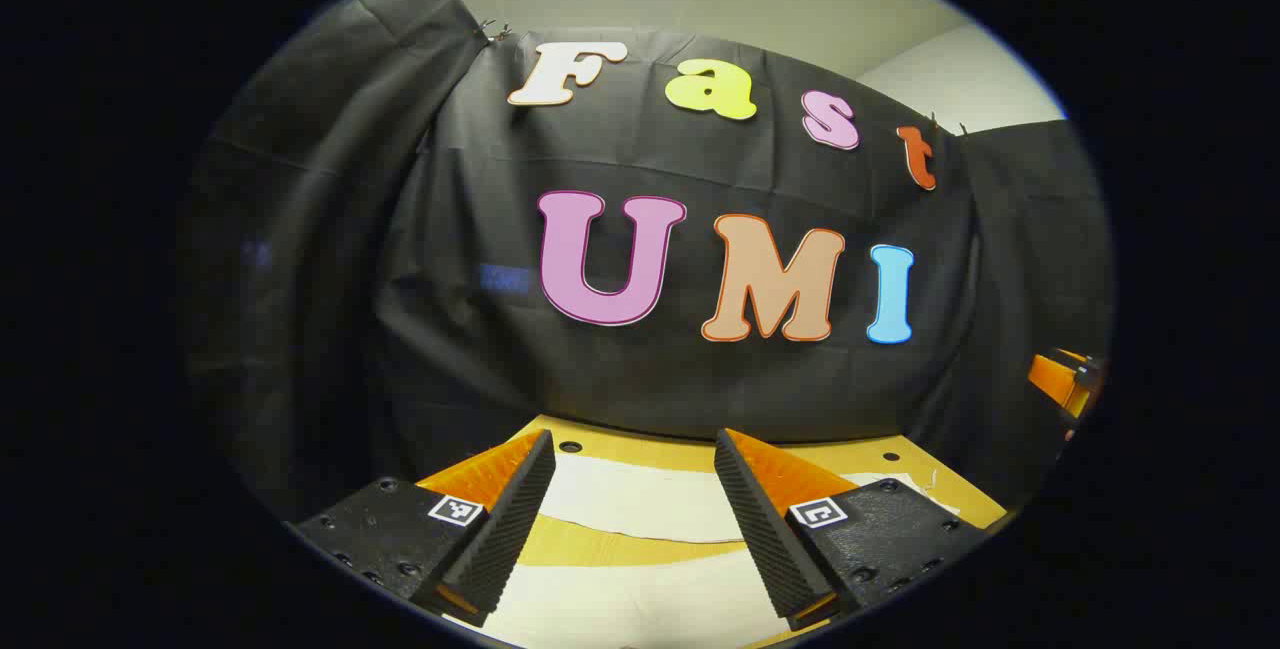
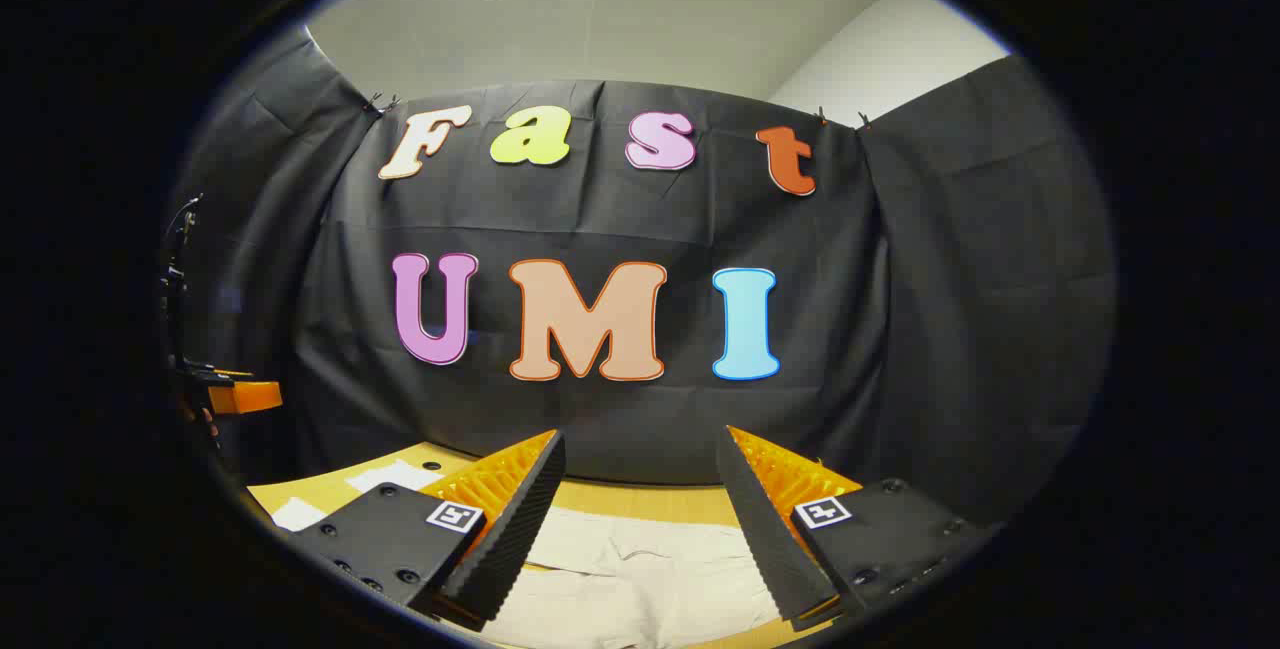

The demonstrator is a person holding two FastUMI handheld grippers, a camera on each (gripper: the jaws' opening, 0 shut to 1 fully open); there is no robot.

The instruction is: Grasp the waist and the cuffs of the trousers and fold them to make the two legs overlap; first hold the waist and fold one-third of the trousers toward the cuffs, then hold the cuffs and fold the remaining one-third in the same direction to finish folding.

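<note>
Across the far side of the booth hangs the black cloth wall (image 1: 660, 369), with a pale ceiling (image 2: 680, 19) above it, as I watch through both cameras. Below it lies the yellow wooden table (image 1: 600, 544), its far edge dotted with small dark holes (image 1: 570, 447). On that table the off-white trousers (image 1: 640, 599) are spread flat; in the left gripper view two pale bands of cloth lie with a strip of bare table between them, and in the right gripper view the trousers (image 2: 640, 579) lie on the near part of the table, under and between my right tongs. My left gripper (image 1: 634, 519) hangs above the cloth, fingers spread wide and released, grasping nothing. My right gripper (image 2: 640, 519) is likewise parted and released above the fabric. At the far right edge of the left gripper view I glimpse part of the other gripper, and at the far left edge of the right gripper view the left one appears again beside a dark stand (image 2: 178, 309).
</note>
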